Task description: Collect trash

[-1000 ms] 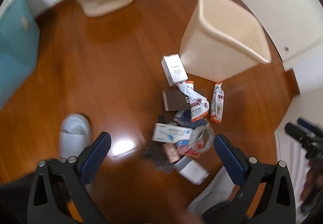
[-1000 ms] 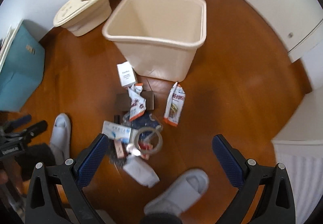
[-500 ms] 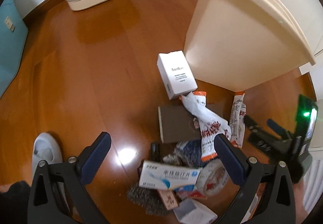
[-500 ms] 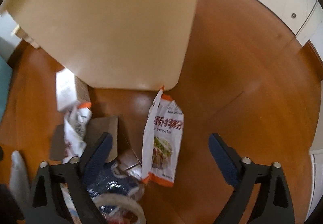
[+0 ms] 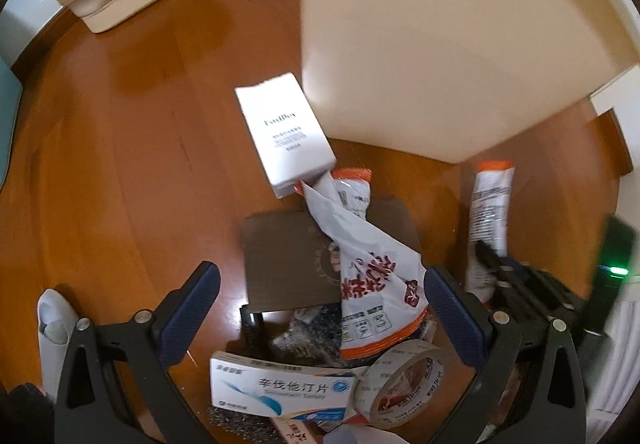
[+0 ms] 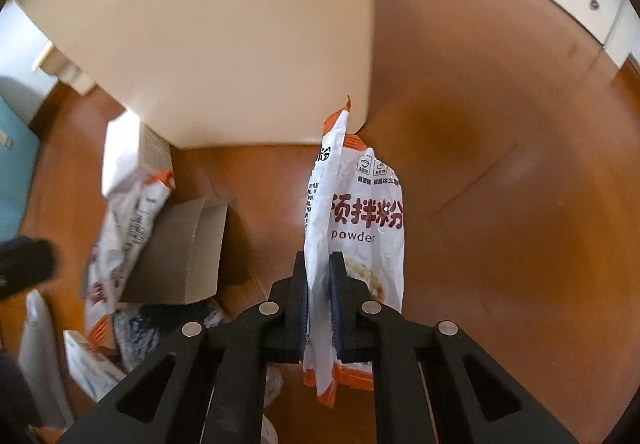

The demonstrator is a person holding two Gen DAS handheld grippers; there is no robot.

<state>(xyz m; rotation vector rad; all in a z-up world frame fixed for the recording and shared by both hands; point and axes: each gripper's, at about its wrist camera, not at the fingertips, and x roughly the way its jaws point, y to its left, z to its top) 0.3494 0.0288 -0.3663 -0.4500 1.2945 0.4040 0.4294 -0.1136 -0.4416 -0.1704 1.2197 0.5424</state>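
I'm looking down at a glossy, reddish-brown wooden floor (image 6: 500, 163), white walls around its edge. A smooth cream plastic bin (image 6: 224, 35) is standing beside the litter. My right gripper (image 6: 319, 264) has just closed and is pinching a crinkly white-and-orange powder packet (image 6: 360, 211) at the bin's foot. My left gripper (image 5: 320, 296) is hanging wide apart, empty, over a flat brown box (image 5: 288, 264), a twisted wrapper (image 5: 368, 264), a white carton (image 5: 284, 131) and a tape roll (image 5: 404, 384).
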